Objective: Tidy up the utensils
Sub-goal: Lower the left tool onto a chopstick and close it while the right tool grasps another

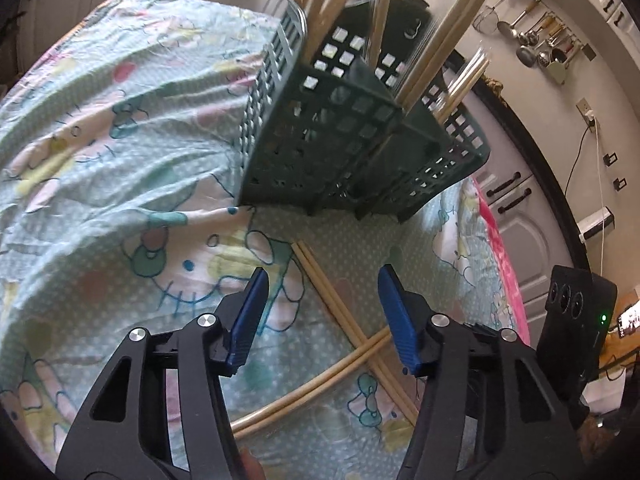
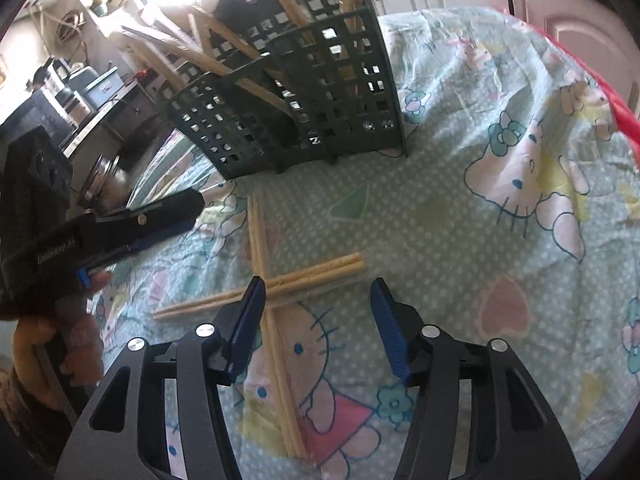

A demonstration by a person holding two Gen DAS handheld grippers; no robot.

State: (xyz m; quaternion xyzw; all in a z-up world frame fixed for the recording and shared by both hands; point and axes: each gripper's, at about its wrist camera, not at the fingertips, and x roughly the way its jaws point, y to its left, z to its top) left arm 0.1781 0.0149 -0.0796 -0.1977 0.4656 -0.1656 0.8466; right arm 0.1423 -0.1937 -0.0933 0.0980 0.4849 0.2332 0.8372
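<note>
Both my grippers spread, nothing pinched. Left gripper hovers over two crossed pairs of pale wooden chopsticks lying on the cartoon-cat print cloth. Right gripper hovers over the same cross. Dark green perforated plastic utensil basket stands just beyond, more chopsticks upright inside it.

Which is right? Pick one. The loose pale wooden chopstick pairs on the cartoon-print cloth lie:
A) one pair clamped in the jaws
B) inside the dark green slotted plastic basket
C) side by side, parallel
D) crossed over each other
D: the two pale wooden chopstick pairs cross in an X on the cartoon-print cloth, in front of the dark green slotted plastic basket.
</note>
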